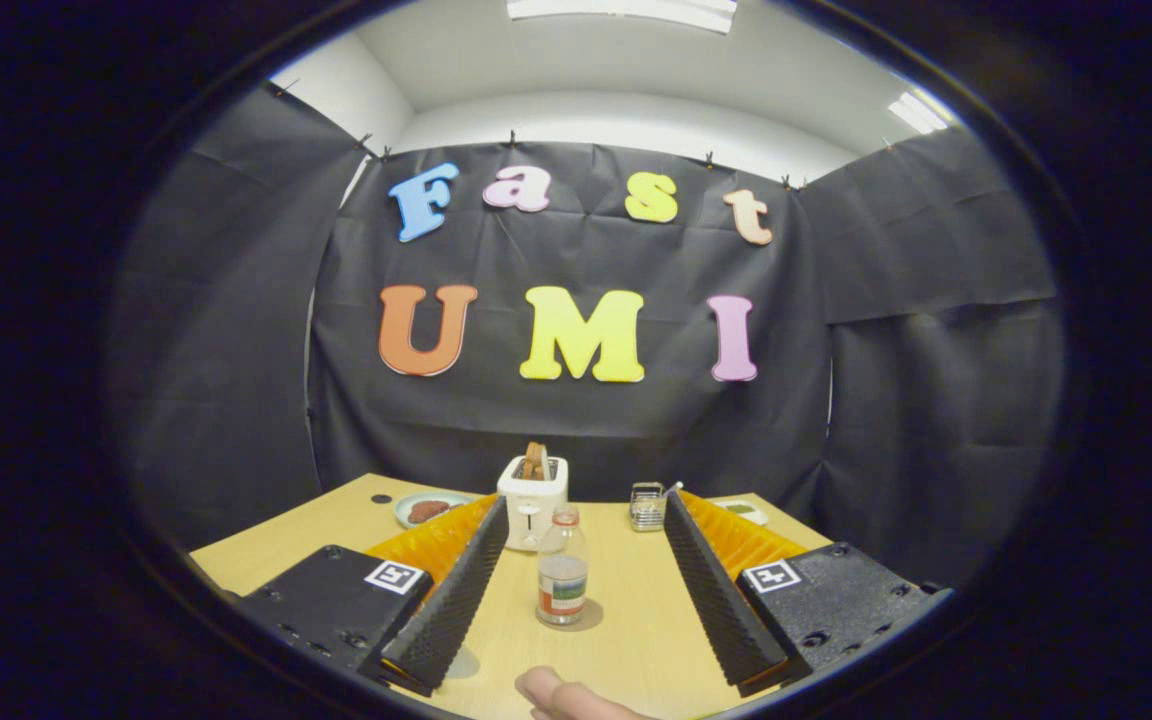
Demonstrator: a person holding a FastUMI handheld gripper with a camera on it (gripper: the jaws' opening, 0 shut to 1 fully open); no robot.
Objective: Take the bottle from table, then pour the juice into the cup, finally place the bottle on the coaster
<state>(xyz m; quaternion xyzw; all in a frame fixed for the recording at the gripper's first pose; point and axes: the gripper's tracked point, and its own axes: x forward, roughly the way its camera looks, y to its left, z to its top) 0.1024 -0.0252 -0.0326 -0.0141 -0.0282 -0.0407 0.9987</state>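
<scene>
The bottle point(562, 566) stands upright on the table point(636, 640), and it looks to be sitting on a round coaster point(586, 620), whose rim peeks out under its base. The gripper point(586, 585) hangs with its jaws spread wide, one finger either side of the bottle and neither touching it; it holds nothing. Behind the bottle is a toaster point(533, 500), and behind and to its right a small glass cup point(647, 506). A plate point(428, 508) lies behind and to its left. A fingertip point(561, 695) shows in front of the bottle. I'd judge the task finished, the bottle placed, though I can't tell whether the cup holds juice.
</scene>
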